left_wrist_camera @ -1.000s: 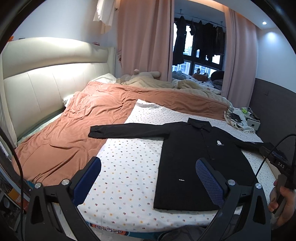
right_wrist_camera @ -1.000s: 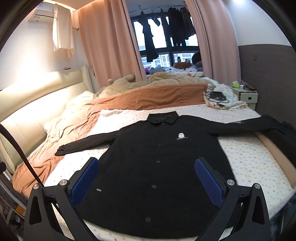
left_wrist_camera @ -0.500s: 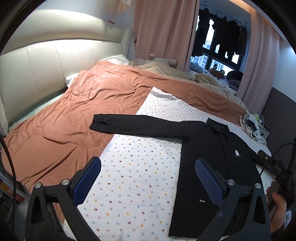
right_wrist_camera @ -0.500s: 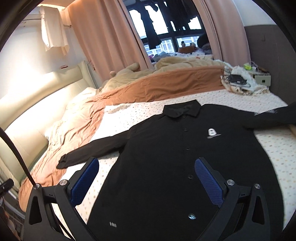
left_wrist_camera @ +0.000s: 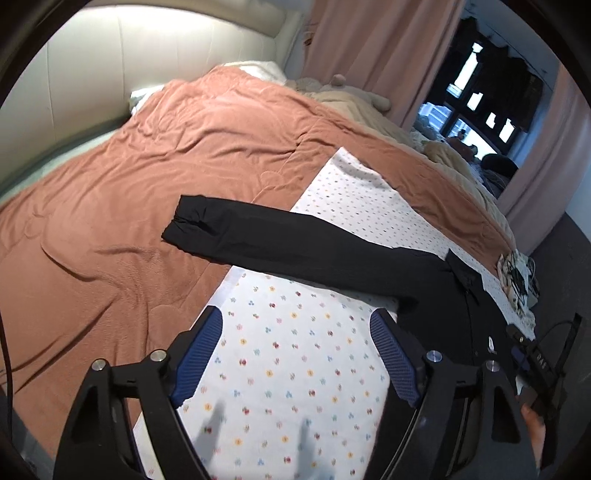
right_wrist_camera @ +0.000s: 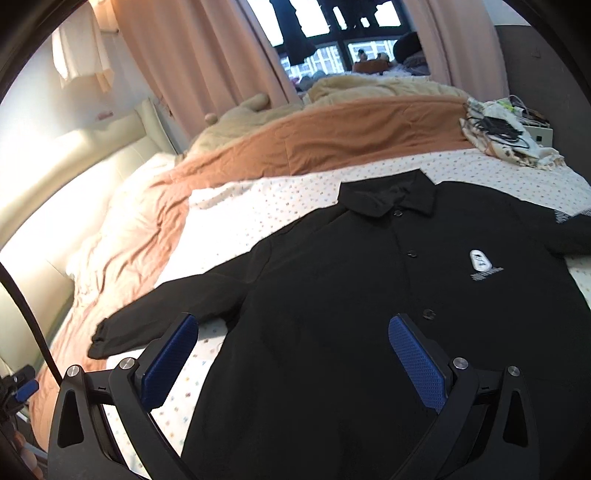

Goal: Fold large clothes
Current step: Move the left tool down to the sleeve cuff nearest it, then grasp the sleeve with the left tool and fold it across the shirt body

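Lying flat on one dotted sheet (left_wrist_camera: 295,354): one black shirt (right_wrist_camera: 362,295), two sleeves spread. Hovering above: left gripper (left_wrist_camera: 295,354) closing on nothing, right gripper (right_wrist_camera: 291,354) released, empty.

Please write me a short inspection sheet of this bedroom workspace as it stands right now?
Surface: bed with a dotted sheet and a rust blanket beside it.
Job's things: black jacket spread flat, front up, buttoned; its sleeve reaches out onto the blanket.
Clutter: heap of cloth and cords at the bed's far corner.
Grippers: left hand-held gripper closing over bare sheet, nothing between its jaws; right hand-held gripper open above the jacket's body, holding nothing.
Cables: black cable at the right view's left edge.
Surroundings: cream headboard, pink curtains, window with hanging clothes.
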Available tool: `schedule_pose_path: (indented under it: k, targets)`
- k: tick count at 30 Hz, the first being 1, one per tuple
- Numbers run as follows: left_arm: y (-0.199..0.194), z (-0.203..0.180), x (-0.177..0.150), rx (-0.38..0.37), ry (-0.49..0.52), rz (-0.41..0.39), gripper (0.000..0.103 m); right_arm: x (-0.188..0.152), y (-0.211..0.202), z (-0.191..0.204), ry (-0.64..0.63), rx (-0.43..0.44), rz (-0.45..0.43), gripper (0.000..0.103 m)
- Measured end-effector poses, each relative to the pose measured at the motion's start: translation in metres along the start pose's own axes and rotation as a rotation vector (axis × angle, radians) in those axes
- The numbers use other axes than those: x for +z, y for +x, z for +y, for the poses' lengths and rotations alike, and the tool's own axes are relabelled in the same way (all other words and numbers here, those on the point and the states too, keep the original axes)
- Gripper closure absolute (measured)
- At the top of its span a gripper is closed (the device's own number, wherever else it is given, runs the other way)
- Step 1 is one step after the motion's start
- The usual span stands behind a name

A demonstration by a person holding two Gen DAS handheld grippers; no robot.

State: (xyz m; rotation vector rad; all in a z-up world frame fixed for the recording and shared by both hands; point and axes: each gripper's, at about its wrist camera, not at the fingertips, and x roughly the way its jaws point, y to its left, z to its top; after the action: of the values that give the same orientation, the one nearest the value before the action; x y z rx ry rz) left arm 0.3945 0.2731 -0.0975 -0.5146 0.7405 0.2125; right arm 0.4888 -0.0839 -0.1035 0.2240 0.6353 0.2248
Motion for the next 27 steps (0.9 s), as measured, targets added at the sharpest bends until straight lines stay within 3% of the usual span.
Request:
schedule_pose_path:
  k: [2,7,13,22,27]
  targets:
    - [0.018,0.009,0.009,0.002,-0.037,0.021,0.027,0.009,0.019,0.004,-0.001,-0.01,0.019,0.0]
    - [0.071,0.038,0.026,0.031,-0.144,0.081,0.027,0.026,0.063,0.015,-0.012,-0.012,0.074,0.003]
    - [0.122,0.061,0.036,0.078,-0.228,0.119,0.027,0.041,0.101,0.019,-0.045,-0.01,0.123,0.014]
    - [0.181,0.085,0.048,0.176,-0.277,0.178,0.027,0.049,0.158,0.035,-0.076,-0.027,0.176,0.019]
    - [0.195,0.087,0.058,0.28,-0.237,0.167,0.046,0.049,0.184,0.051,-0.101,-0.052,0.198,0.019]
